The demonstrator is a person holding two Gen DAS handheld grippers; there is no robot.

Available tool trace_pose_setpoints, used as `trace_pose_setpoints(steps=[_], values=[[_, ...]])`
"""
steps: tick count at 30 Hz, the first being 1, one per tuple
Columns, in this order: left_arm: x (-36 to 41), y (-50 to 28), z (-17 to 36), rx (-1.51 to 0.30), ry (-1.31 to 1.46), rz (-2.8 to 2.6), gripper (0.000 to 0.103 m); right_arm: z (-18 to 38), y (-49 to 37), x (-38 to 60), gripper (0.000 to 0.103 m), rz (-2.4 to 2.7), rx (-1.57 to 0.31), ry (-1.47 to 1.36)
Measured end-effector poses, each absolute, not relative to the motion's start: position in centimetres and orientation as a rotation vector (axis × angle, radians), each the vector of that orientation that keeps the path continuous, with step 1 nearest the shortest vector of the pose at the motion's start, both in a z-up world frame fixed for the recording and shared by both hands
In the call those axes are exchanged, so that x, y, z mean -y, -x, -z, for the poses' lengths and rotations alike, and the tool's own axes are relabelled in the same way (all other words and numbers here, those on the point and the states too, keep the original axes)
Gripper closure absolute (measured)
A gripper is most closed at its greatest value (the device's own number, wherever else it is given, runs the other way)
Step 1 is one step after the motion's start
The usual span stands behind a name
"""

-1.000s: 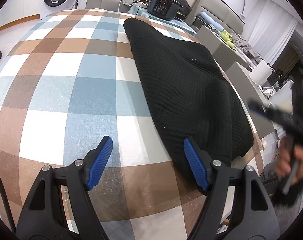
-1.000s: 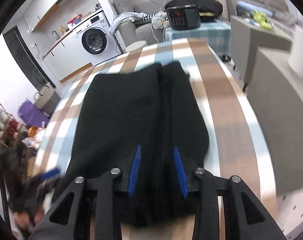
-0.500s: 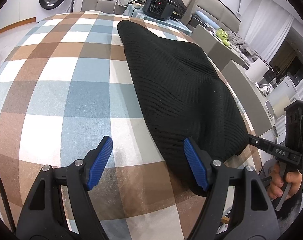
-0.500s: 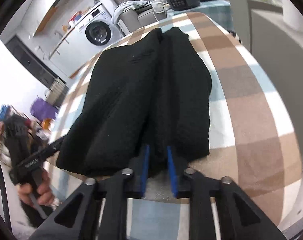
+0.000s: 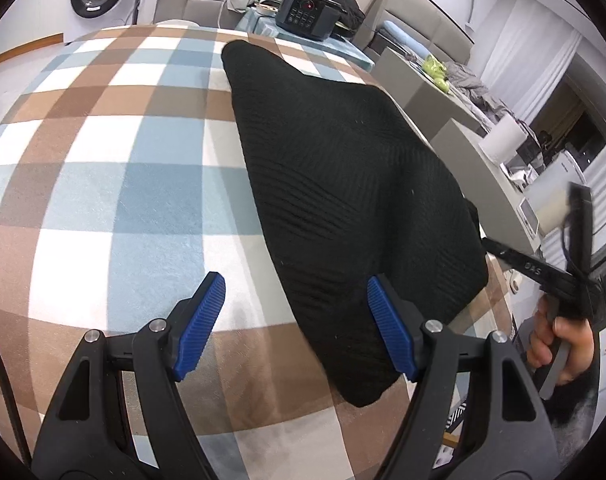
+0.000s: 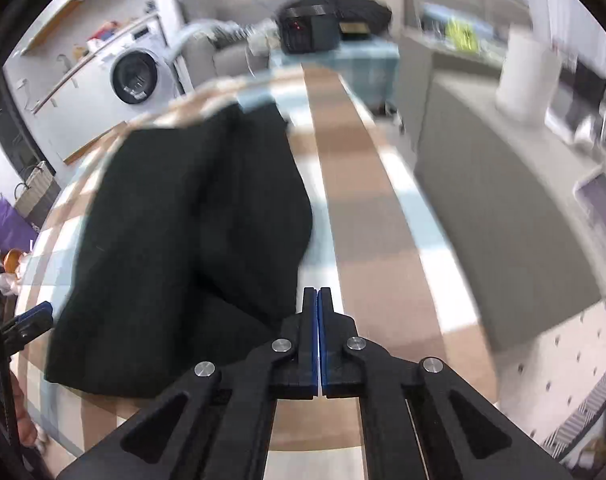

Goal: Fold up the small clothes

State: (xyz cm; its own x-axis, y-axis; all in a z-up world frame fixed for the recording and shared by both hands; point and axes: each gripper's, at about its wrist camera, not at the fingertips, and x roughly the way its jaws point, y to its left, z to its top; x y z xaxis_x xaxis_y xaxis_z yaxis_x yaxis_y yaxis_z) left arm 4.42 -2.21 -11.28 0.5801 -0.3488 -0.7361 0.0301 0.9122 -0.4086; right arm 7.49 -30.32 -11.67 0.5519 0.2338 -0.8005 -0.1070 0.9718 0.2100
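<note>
A black knit garment (image 5: 343, 184) is laid folded lengthwise on the checked surface (image 5: 103, 184), stretching away from both grippers. Its near corner is seen just ahead of the left gripper (image 5: 291, 324), whose jaws are held wide, the right pad (image 5: 387, 332) over the cloth's edge and nothing clamped. The right gripper (image 6: 318, 332) is shown fully closed, with the garment just to its left; whether an edge is pinched cannot be told. A black box with buttons (image 5: 307, 14) is seen beyond the surface's far end.
</note>
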Motion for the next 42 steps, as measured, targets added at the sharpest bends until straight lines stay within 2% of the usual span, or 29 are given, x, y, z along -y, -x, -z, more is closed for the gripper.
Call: trace_pose_setpoints(steps=[3, 5, 8, 12, 13, 15, 17, 20, 25, 27, 29, 31, 37, 39, 40, 41, 42], values=[[2.4, -4.3, 11.6, -0.938, 0.368, 0.229, 0.032, 11.7, -6.9, 31.3, 0.097, -0.212, -0.955, -0.209], [2.4, -4.4, 11.7, -0.941, 0.377, 0.23, 0.032, 10.8, -6.1, 31.8, 0.081, -0.279, -0.916, -0.269], [2.5, -4.7, 11.8, -0.942, 0.373, 0.231, 0.032, 9.7, -5.4, 31.7, 0.074, -0.331, -0.87, -0.291], [3.0, -4.8, 12.0, -0.949, 0.346, 0.239, 0.032, 10.9, -6.2, 29.9, 0.064, -0.395, -0.915, -0.268], [3.3, -4.8, 12.1, -0.957, 0.336, 0.243, 0.032, 11.4, -6.7, 29.4, 0.064, -0.389, -0.929, -0.257], [3.6, -4.7, 12.5, -0.977, 0.311, 0.244, 0.032, 12.1, -7.3, 28.8, 0.069, -0.353, -0.945, -0.242], [3.9, -4.5, 12.9, -0.992, 0.287, 0.238, 0.031, 11.6, -7.1, 28.7, 0.095, -0.329, -0.929, -0.219], [3.8, -4.4, 13.1, -0.994, 0.285, 0.237, 0.031, 10.5, -5.9, 29.4, 0.1, -0.336, -0.913, -0.239], [3.4, -4.6, 13.1, -0.995, 0.294, 0.247, 0.031, 11.6, -5.3, 29.9, 0.099, -0.312, -0.985, -0.205], [3.0, -4.9, 13.0, -0.986, 0.317, 0.237, 0.031, 11.1, -5.2, 30.2, 0.092, -0.327, -0.948, -0.242], [2.5, -5.7, 13.0, -0.971, 0.369, 0.245, 0.031, 10.7, -5.5, 30.7, 0.076, -0.347, -0.911, -0.292], [2.4, -6.7, 13.0, -0.967, 0.397, 0.241, 0.031, 10.6, -6.3, 30.9, 0.071, -0.363, -0.89, -0.331], [3.1, -10.5, 13.4, -0.953, 0.412, 0.202, 0.032, 11.9, -9.3, 29.4, 0.071, -0.385, -0.921, -0.341], [3.4, -11.5, 13.4, -0.955, 0.422, 0.202, 0.046, 12.4, -9.7, 28.6, 0.071, -0.392, -0.939, -0.318], [3.5, -12.0, 13.5, -0.958, 0.435, 0.199, 0.056, 12.6, -9.8, 28.3, 0.071, -0.39, -0.951, -0.306], [3.5, -12.2, 13.6, -0.949, 0.441, 0.191, 0.073, 12.6, -9.8, 28.1, 0.071, -0.388, -0.95, -0.298], [3.5, -12.4, 13.8, -0.945, 0.451, 0.195, 0.078, 12.7, -9.9, 28.0, 0.071, -0.388, -0.949, -0.296]])
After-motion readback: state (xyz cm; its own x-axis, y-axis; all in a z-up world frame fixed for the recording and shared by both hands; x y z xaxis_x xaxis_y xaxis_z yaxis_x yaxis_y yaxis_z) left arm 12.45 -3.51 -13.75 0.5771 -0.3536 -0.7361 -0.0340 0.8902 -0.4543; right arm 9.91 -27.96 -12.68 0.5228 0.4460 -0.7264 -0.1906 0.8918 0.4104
